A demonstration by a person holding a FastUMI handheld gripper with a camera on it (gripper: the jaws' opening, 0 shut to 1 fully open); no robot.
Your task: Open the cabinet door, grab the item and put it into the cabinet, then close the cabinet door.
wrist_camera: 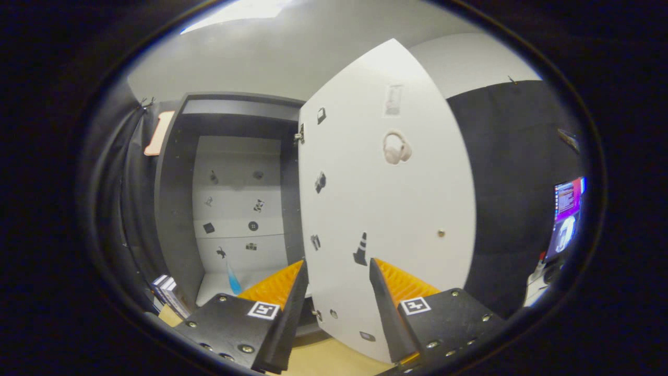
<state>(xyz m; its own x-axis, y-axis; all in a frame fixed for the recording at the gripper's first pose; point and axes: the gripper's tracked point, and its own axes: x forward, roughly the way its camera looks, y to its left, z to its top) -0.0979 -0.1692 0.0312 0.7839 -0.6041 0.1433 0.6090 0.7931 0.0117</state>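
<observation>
Gaping wide, the jaws of the gripper hold nothing. Cabinet door swung open just ahead between them; a blue item, possibly a bottle, stands inside cabinet beyond.

Blue item in cabinet partly hidden behind finger; stickers too small.

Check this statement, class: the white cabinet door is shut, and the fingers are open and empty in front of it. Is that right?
Not quite. The gripper view shows the white cabinet door swung open, not shut. The fingers are indeed open and empty.
</observation>
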